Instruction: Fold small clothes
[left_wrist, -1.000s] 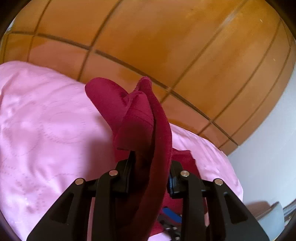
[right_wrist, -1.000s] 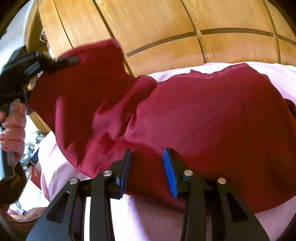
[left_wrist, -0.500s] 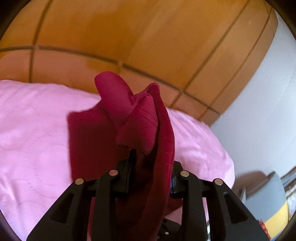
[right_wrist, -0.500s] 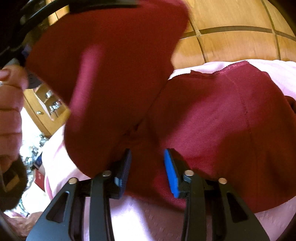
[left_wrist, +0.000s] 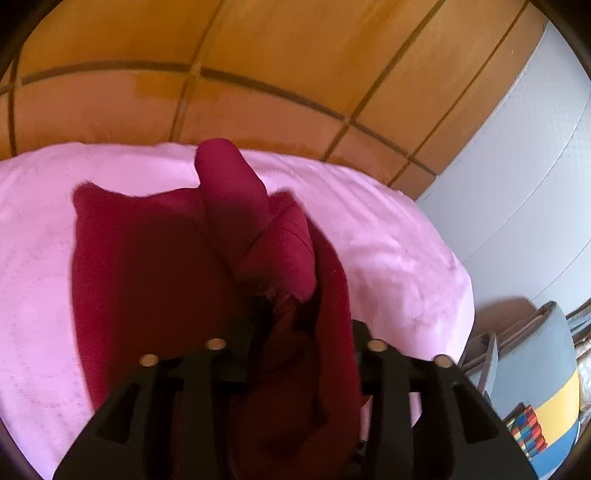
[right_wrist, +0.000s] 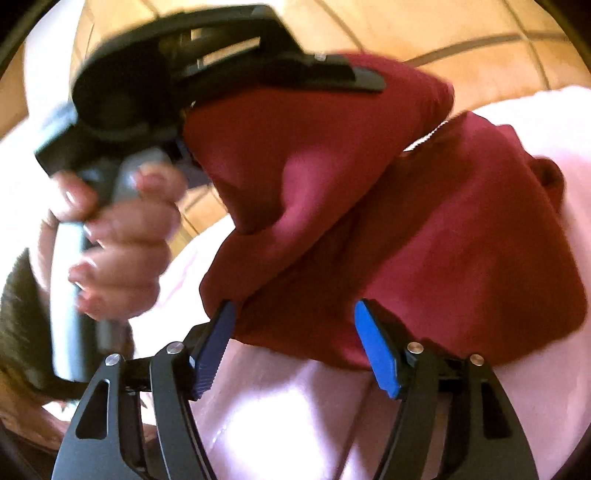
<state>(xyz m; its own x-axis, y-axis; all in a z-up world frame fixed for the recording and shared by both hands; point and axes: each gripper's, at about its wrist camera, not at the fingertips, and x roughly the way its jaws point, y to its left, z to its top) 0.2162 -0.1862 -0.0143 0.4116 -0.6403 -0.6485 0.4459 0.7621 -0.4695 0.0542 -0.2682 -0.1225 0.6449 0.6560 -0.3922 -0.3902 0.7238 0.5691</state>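
right wrist view: dark red knit garment (right_wrist: 461, 240) on pink quilted bedcover (right_wrist: 295, 406), near its front edge. right gripper (right_wrist: 295, 343) just opening, empty. left gripper (left_wrist: 303, 332) just loosening, folded flap between its jaws; lay flap flat before withdrawing.

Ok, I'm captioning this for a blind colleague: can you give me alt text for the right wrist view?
A dark red cloth garment lies on a pink bedcover, one flap lifted across it by the black left gripper, held in a person's hand. The blue-padded right gripper stands open at the garment's near edge, its jaws having just been opening.
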